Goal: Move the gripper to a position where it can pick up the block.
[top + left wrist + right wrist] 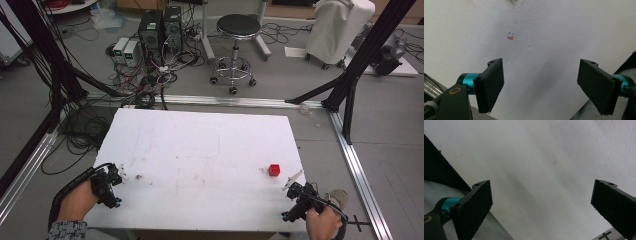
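A small red cube (pixel 274 169) sits on the white table (pixel 200 150) near its right front corner. My right gripper (pixel 295 192) hovers just in front and to the right of the cube, held in a hand over the table's front right edge. In the right gripper view, its gripper (pixel 541 202) is open wide with bare table between the jaws. My left gripper (pixel 114 182) rests at the table's front left edge, far from the cube. In the left gripper view, its gripper (pixel 540 85) is open too, with nothing between its black pads (pixel 491 82).
A faint orange and blue mark (pixel 510 37) and a small dark smudge (pixel 138 176) lie on the table. Beyond the table stand a black stool (pixel 238 30), computer boxes (pixel 160 30) with tangled cables, and black frame legs (pixel 350 85) at the right.
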The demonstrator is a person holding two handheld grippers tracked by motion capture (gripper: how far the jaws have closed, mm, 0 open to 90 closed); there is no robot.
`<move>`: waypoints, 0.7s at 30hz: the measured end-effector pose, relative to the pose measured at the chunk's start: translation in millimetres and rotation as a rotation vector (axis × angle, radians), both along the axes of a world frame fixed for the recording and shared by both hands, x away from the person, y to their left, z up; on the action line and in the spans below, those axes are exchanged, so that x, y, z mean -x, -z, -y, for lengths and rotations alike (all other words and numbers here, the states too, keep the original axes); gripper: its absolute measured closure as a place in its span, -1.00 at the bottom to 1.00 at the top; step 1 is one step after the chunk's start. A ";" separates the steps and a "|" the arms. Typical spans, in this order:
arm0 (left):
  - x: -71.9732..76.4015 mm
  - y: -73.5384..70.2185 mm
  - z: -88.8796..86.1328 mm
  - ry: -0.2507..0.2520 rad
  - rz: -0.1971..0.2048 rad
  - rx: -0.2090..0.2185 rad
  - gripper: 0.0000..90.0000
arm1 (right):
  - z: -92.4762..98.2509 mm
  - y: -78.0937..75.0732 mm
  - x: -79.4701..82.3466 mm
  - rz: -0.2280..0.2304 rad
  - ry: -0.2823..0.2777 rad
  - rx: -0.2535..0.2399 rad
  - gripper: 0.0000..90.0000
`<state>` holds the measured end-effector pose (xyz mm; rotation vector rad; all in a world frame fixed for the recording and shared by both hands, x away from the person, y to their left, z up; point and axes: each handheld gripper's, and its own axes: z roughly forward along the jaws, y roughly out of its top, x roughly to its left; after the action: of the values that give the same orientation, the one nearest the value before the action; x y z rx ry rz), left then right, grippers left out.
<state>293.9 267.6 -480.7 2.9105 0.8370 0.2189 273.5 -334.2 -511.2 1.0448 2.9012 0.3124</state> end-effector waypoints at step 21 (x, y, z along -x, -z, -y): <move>0.3 0.9 -1.1 -0.007 0.004 0.007 -0.52 | -1.4 -2.0 -0.9 -0.001 -0.007 -0.010 -0.94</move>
<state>293.6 268.7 -481.6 2.9003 0.8453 0.2223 274.5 -332.7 -509.2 1.0363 2.9080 0.3268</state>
